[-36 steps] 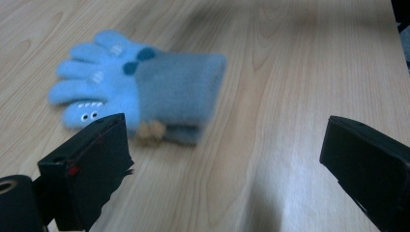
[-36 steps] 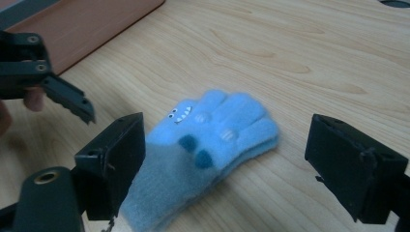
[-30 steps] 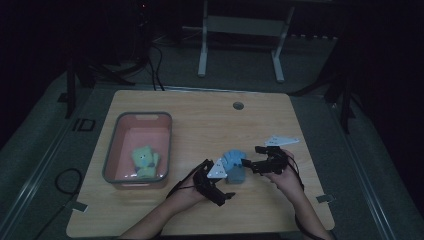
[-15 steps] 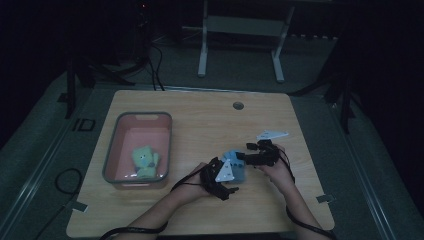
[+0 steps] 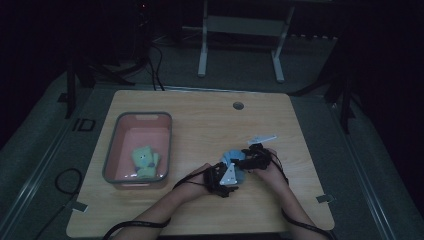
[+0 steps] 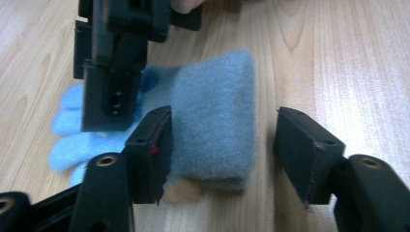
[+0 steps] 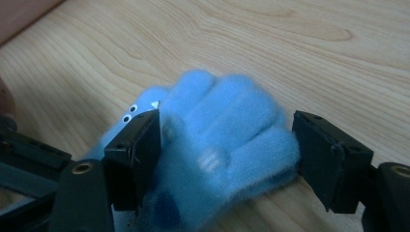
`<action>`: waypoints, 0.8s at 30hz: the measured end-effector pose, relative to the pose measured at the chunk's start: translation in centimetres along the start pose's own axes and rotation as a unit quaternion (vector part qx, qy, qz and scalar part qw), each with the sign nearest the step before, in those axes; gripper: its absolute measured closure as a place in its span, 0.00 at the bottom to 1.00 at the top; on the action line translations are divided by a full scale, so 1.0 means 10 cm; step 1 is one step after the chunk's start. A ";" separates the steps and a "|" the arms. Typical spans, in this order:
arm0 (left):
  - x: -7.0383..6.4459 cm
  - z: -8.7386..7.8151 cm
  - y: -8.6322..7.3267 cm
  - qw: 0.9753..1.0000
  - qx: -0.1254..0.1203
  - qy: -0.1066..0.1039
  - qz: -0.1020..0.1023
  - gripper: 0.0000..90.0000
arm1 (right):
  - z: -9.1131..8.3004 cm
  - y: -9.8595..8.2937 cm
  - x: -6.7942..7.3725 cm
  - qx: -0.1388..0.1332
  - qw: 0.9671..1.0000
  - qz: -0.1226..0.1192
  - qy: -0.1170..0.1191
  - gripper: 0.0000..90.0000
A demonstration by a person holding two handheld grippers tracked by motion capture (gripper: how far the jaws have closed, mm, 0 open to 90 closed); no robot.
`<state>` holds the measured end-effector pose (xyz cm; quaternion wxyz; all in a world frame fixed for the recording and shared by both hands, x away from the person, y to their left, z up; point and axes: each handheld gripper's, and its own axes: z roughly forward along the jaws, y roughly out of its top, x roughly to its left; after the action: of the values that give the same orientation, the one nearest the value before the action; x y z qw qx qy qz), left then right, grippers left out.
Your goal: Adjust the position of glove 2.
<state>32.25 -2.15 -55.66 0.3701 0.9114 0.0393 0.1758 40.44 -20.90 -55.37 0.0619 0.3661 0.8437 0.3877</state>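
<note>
The blue fuzzy glove lies flat on the wooden bench, at about 5 o'clock from the bench's centre. The left gripper straddles its grey-blue cuff, jaws open, one touching the cuff's side. The right gripper brackets the finger end from the 3 o'clock side, jaws open around it. At 9 o'clock sits a pink bin holding a green glove.

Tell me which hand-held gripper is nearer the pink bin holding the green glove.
Left. The left hand-held gripper sits at the blue glove, on the side facing the pink bin; the right hand-held gripper is beyond it, farther from the bin.
</note>
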 end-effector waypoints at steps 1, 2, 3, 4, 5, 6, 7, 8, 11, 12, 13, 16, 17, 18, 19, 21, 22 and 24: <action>0.01 0.00 0.00 1.000 0.000 -0.002 0.002 0.47 | 0.00 0.00 0.01 0.002 1.000 -0.006 -0.004 0.30; 0.01 0.01 0.00 1.000 -0.002 -0.003 0.001 0.50 | 0.00 0.00 0.01 0.003 1.000 -0.011 -0.007 0.30; 0.02 0.01 -0.01 1.000 0.000 0.001 0.002 0.55 | 0.01 0.00 0.02 0.005 1.000 -0.013 -0.009 0.30; 0.03 0.01 -0.01 1.000 0.001 0.002 0.003 0.59 | 0.01 0.01 0.02 0.006 1.000 -0.015 -0.010 0.30; 0.04 0.01 -0.01 1.000 0.001 0.000 0.002 0.62 | 0.01 0.01 0.02 0.007 1.000 -0.020 -0.010 0.30; 0.04 0.01 -0.01 1.000 0.002 -0.001 0.001 0.64 | 0.01 0.01 0.04 0.010 1.000 -0.024 -0.012 0.31; 0.05 0.01 -0.01 1.000 0.003 -0.003 0.000 0.67 | 0.01 0.01 0.04 0.011 1.000 -0.027 -0.012 0.33; 0.05 0.01 -0.01 1.000 0.004 -0.002 0.001 0.69 | 0.01 0.01 0.05 0.011 0.999 -0.029 -0.011 0.34; 0.06 0.01 0.00 1.000 0.007 -0.003 -0.006 0.76 | 0.02 0.01 0.07 0.010 0.999 -0.035 -0.006 0.41; 0.07 0.00 0.01 1.000 0.008 -0.004 -0.009 0.78 | 0.02 0.01 0.07 0.010 0.999 -0.035 -0.002 0.44; 0.08 0.00 0.01 1.000 0.008 -0.006 -0.011 0.79 | 0.02 0.02 0.07 0.010 0.999 -0.036 0.000 0.46; 0.10 0.00 0.02 1.000 0.011 -0.013 -0.016 0.82 | 0.03 0.03 0.09 0.014 0.999 -0.036 0.017 0.58; 0.11 0.00 0.02 1.000 0.013 -0.015 -0.016 0.83 | 0.03 0.03 0.09 0.015 0.999 -0.035 0.021 0.65; 0.12 -0.01 0.03 1.000 0.014 -0.019 -0.018 0.83 | 0.04 0.04 0.10 0.018 0.999 -0.033 0.027 0.72; 0.13 -0.01 0.03 0.999 0.014 -0.021 -0.021 0.84 | 0.04 0.04 0.10 0.021 0.999 -0.028 0.034 0.77; 0.14 -0.02 0.03 0.999 0.012 -0.022 -0.023 0.85 | 0.05 0.06 0.13 0.028 0.999 -0.028 0.037 0.82; 0.15 -0.03 0.03 0.999 0.013 -0.023 -0.023 0.85 | 0.04 0.07 0.13 0.029 0.999 -0.029 0.036 0.83; 0.16 -0.05 0.04 0.999 0.013 -0.024 -0.026 0.85 | 0.03 0.09 0.13 0.025 0.999 -0.017 0.043 0.84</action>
<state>33.54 -1.76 -54.62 0.3633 0.9188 0.0561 0.1440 40.16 -19.48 -54.77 0.0232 0.3364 0.8611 0.3806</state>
